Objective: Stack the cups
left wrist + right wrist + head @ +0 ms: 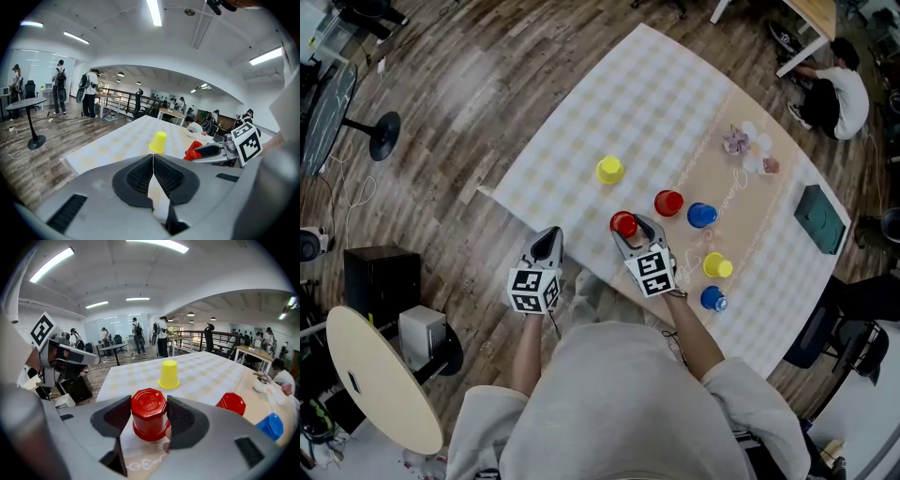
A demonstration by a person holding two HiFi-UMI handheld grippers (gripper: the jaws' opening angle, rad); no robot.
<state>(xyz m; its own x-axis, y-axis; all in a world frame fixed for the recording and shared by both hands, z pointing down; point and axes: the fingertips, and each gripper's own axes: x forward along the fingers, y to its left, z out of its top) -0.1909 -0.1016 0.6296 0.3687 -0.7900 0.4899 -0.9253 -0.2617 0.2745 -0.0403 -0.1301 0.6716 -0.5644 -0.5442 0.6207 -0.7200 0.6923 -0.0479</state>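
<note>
We are grasping an upturned red cup [149,411] with our right hand-held gripper [629,228], its pads pressing both sides as the cup is sitting on the checked worktop [656,84] near its front edge. A yellow cup [610,170] is standing at about 12 o'clock from it, a second red cup [668,202] at 2 o'clock, and a blue cup [701,215] just beyond. Our left hand-held gripper [153,159] is hanging clenched on nothing at 9 o'clock, near the worktop's edge.
</note>
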